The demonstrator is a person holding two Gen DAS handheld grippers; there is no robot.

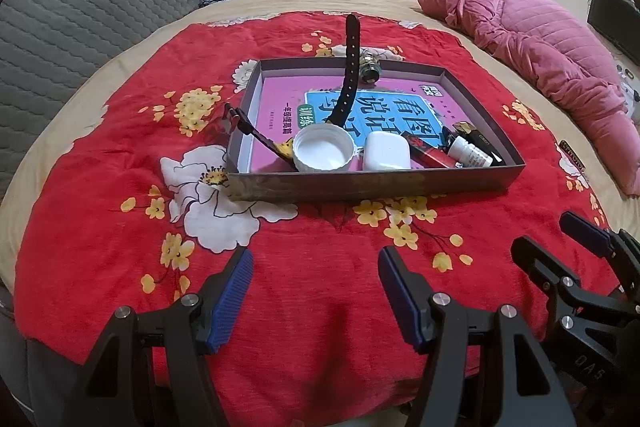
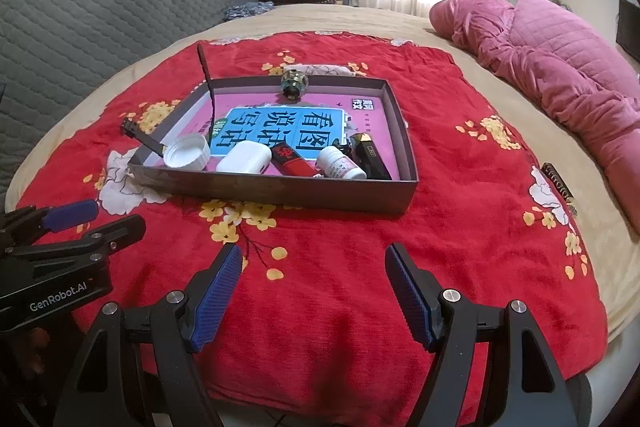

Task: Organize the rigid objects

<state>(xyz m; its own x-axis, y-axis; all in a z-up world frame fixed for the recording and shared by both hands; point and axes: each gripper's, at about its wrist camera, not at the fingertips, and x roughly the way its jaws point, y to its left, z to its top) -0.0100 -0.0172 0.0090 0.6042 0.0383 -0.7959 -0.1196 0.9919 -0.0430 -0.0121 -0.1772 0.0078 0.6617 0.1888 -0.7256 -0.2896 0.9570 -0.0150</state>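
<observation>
One shallow grey cardboard tray (image 1: 360, 183) sits on the red floral cloth (image 1: 320, 267) at twelve o'clock of both grippers, holding one ribbed white cap (image 1: 324, 149), one smooth white case (image 1: 386, 151), one black strap (image 1: 348, 75); left gripper (image 1: 316, 291) and right gripper (image 2: 314, 291) gape, empty.

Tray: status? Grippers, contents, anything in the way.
Left gripper and right gripper open, empty, short of tray. Cap, case, bottle inside; strap overhangs rim. Path clear.
</observation>
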